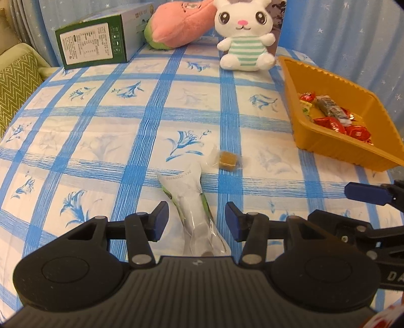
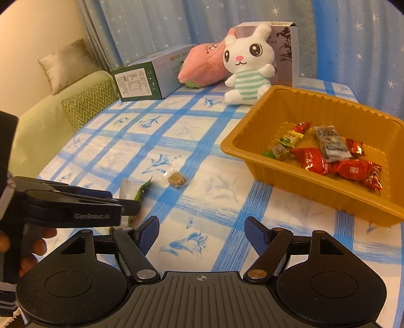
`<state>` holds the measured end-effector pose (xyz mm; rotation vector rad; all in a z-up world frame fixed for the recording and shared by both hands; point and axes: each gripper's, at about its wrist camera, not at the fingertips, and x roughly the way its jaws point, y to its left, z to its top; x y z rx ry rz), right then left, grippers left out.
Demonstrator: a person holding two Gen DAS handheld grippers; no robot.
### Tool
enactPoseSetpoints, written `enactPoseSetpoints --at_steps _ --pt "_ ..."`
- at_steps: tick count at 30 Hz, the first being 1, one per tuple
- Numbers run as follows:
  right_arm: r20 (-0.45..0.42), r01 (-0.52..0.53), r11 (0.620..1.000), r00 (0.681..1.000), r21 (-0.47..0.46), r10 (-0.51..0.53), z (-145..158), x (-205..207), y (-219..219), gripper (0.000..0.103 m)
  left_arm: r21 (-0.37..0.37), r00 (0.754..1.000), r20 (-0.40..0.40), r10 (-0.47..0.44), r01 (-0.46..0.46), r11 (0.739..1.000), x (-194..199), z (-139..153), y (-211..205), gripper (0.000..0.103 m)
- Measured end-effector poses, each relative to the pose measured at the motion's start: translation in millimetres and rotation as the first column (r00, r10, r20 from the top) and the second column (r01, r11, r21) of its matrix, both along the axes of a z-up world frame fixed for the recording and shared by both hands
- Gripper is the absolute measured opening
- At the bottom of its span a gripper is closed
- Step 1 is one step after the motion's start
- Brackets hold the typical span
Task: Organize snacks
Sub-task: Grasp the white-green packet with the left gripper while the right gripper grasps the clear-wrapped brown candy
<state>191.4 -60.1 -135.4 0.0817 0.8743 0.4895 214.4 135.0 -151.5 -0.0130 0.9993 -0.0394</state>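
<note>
A long white packet with green edges (image 1: 190, 201) lies on the blue-checked tablecloth. My left gripper (image 1: 197, 218) stands open astride its near half, with a gap between each pad and the wrapper. In the right wrist view the same left gripper (image 2: 131, 205) comes in from the left over the packet (image 2: 127, 188). Just beyond lies a small brown candy in clear wrap (image 1: 228, 161) (image 2: 177, 179). An orange tray (image 1: 315, 141) (image 2: 303, 191) at the right holds several red, grey and green snacks. My right gripper (image 2: 203, 234) hangs open over bare cloth, holding nothing.
A white plush rabbit (image 1: 243, 37) (image 2: 248, 65), a pink plush (image 1: 181, 22) and a green-ended box (image 1: 93, 43) (image 2: 141, 80) line the table's far side. A sofa with a zigzag cushion (image 2: 85, 106) stands off the left edge. A person's hand (image 2: 32, 249) holds the left gripper.
</note>
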Motion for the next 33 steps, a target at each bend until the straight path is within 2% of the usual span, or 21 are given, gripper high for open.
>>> enactPoseSetpoints --at_steps 10,14,22,24,29,33 --pt "-0.009 -0.013 1.000 1.000 -0.017 0.013 -7 8 6 0.075 -0.017 0.999 -0.039 0.021 -0.022 1.000 15 -14 8 0.042" --pt "-0.013 -0.024 0.999 1.000 -0.022 0.024 -10 11 10 0.075 -0.036 0.999 -0.046 0.015 -0.016 0.999 18 -15 11 0.031" --pt "-0.006 -0.073 0.997 0.997 -0.033 0.073 -15 17 23 0.075 -0.045 0.999 -0.038 0.018 -0.020 0.999 13 -15 23 0.027" --pt "0.002 -0.095 0.995 0.995 -0.038 0.095 -16 20 29 0.073 -0.047 0.999 -0.032 0.031 -0.032 0.998 12 -12 29 0.027" --pt "0.026 -0.158 0.986 0.987 -0.058 0.160 -18 32 43 0.061 -0.039 0.997 -0.017 0.081 -0.081 0.996 7 -5 50 0.027" --pt "0.056 -0.214 0.971 0.974 -0.105 0.221 -21 47 59 0.055 -0.036 0.993 -0.008 0.122 -0.122 0.992 3 0 67 0.027"
